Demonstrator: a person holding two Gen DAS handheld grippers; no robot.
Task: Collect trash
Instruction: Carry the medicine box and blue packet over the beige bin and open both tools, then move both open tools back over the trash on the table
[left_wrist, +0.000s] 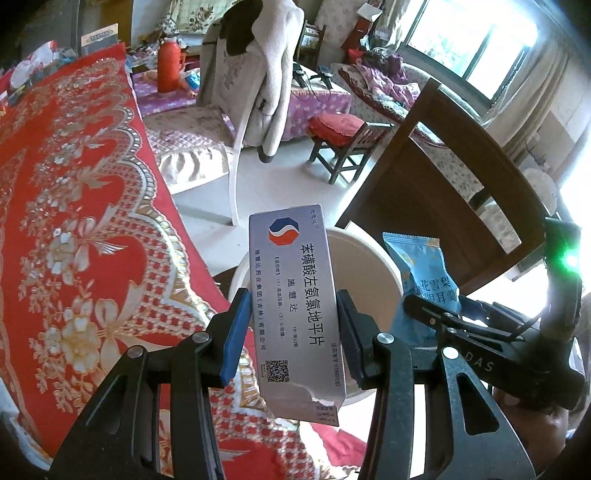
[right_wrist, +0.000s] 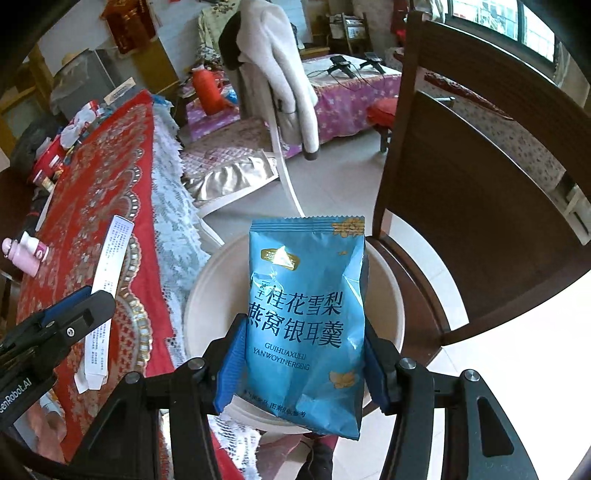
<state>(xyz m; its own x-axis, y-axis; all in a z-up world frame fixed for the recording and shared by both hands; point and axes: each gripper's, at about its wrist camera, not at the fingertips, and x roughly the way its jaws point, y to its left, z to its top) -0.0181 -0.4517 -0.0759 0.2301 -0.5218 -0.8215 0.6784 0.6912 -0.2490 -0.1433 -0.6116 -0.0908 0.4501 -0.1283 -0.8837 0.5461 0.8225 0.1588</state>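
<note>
My left gripper (left_wrist: 291, 332) is shut on a silver medicine box (left_wrist: 295, 314) with a torn lower end, held upright over the edge of the red tablecloth. Behind it stands a cream bucket (left_wrist: 373, 266) on the floor. My right gripper (right_wrist: 304, 354) is shut on a blue snack packet (right_wrist: 306, 325), held above the same bucket (right_wrist: 384, 306). The packet also shows in the left wrist view (left_wrist: 424, 273), with the right gripper beside my left one. A folded white leaflet (right_wrist: 107, 291) lies on the table.
The table under a red patterned cloth (left_wrist: 74, 206) with a white lace edge (right_wrist: 173, 229) is on the left. A dark wooden chair (right_wrist: 472, 206) stands right of the bucket. A pink bottle (right_wrist: 26, 253) and small clutter lie on the table. A white chair with a coat (right_wrist: 277, 74) stands behind.
</note>
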